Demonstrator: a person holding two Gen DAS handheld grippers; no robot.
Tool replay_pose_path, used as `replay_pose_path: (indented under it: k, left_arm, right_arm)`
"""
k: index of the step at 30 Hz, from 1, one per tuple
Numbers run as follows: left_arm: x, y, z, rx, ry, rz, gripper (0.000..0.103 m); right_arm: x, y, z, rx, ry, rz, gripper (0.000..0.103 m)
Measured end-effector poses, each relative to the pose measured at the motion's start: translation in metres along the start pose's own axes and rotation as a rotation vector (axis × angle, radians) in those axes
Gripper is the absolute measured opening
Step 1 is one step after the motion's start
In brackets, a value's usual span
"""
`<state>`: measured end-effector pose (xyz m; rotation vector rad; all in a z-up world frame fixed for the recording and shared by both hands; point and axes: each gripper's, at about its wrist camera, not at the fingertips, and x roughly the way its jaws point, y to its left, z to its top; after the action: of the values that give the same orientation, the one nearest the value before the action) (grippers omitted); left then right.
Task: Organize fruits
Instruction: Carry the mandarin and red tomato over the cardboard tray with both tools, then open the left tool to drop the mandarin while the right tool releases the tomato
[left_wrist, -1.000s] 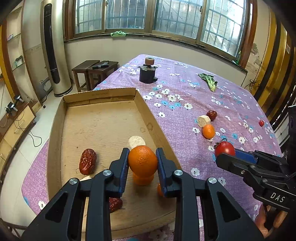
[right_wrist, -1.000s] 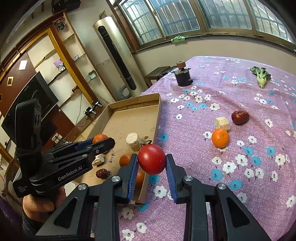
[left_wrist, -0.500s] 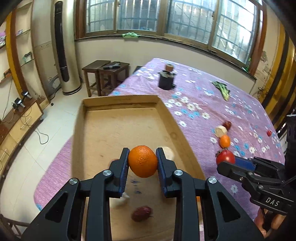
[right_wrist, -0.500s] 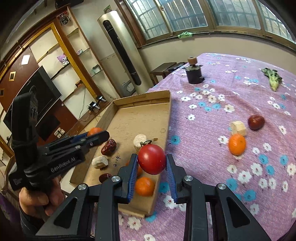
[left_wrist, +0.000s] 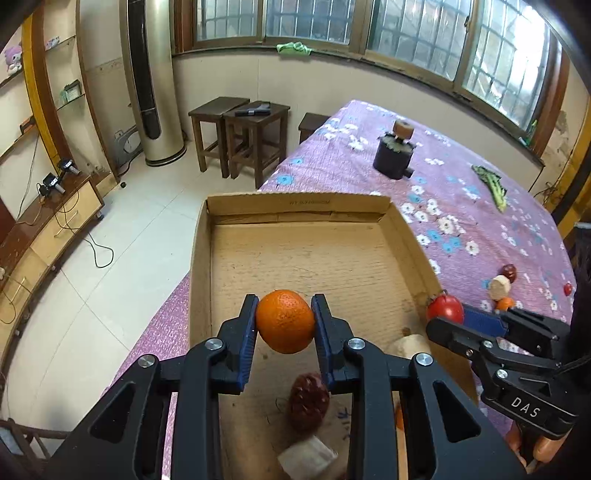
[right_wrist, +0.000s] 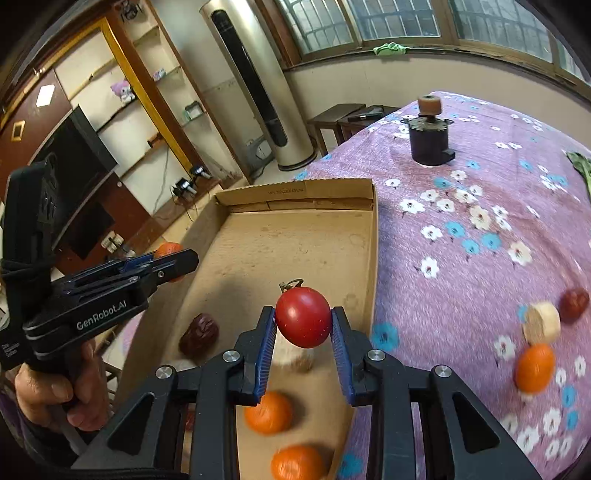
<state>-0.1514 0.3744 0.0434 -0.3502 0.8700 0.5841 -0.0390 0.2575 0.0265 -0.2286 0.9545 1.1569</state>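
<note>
Two claws each held one fruit: the left claw (left_wrist: 284, 321) was closed on an orange (left_wrist: 284, 320), the right claw (right_wrist: 303, 325) closed on a tomato (right_wrist: 303, 316). Compared with a second before, both had travelled further along the box (left_wrist: 402, 225), so that its bare far half lay under and ahead of them, while the fruits already inside were now below and behind the fingers. I judged that both fruits were in transport and that the release into the box was the next step. In the box lay a date (right_wrist: 199, 334), a pale piece (left_wrist: 408, 345) near the right wall, and two more oranges (right_wrist: 267, 412) at the near end. Outside, on the purple bench (right_wrist: 461, 288), one orange (right_wrist: 535, 367), a pale chunk (right_wrist: 542, 325) and another date (right_wrist: 574, 302) waited close together, and a dark pot (right_wrist: 428, 142) stood far behind. Nothing blocked the free floor of the box; only the right wall was close to the tomato, and the two claws were near each other, so a collision seemed possible.
</note>
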Motion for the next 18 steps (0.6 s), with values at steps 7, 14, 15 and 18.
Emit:
replay_pose_path:
  k: [7, 14, 15, 18]
  left_arm:
    - [0.021, -0.011, -0.003, 0.046, 0.063, 0.025, 0.026]
    - [0.034, -0.016, -0.009, 0.066, 0.111, 0.052, 0.027]
    - [0.034, -0.017, -0.009, 0.065, 0.112, 0.063, 0.027]
    - [0.032, -0.015, -0.009, 0.048, 0.116, 0.074, 0.029]
  right_arm:
    - [0.032, 0.008, 0.011, -0.049, 0.068, -0.026, 0.03]
    - [0.046, 0.008, 0.011, -0.067, 0.118, -0.054, 0.031]
    - [0.046, 0.006, 0.011, -0.062, 0.119, -0.051, 0.031]
    - [0.046, 0.004, 0.012, -0.056, 0.122, -0.06, 0.037]
